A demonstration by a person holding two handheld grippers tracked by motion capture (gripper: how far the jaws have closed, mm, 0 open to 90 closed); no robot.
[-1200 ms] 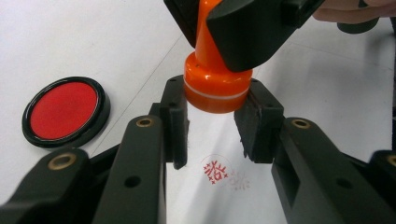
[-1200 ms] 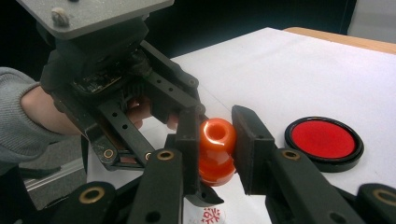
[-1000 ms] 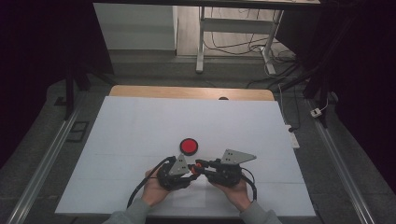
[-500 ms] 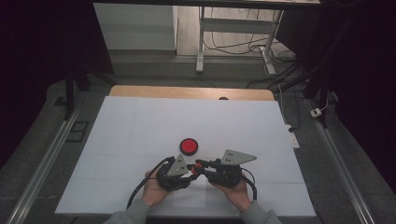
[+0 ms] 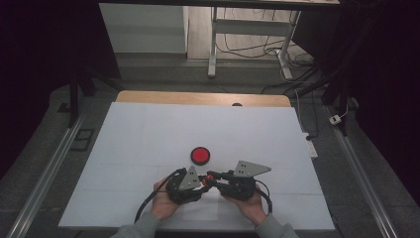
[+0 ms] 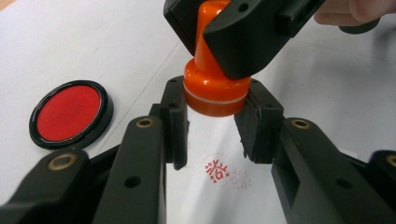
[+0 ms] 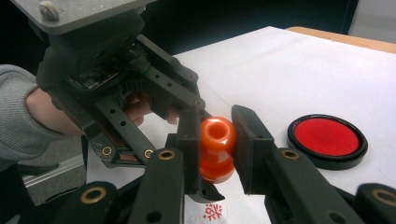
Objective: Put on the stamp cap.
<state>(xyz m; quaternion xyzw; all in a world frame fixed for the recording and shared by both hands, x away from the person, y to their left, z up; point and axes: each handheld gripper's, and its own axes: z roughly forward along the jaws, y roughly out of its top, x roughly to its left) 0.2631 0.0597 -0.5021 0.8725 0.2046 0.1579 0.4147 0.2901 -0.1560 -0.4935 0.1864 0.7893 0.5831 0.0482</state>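
Glossy orange stamp (image 6: 212,88) upright above the paper's red imprint (image 6: 217,171)

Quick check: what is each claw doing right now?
Left claw: closed on the base of the orange stamp.
Right claw: closed on the stamp's handle.

Glossy orange plastic on the stamp (image 6: 212,88), catching the light along its smooth knob. The left gripper (image 6: 212,126) shows matt black plastic arms with brass-coloured rivets and rougher, foam-like pads (image 6: 254,121). The ink pad (image 6: 69,113) has a shiny black rim around a matt red felt face. White paper sheet (image 5: 148,134), smooth and matt; bare wood table edge (image 5: 198,97) beyond.
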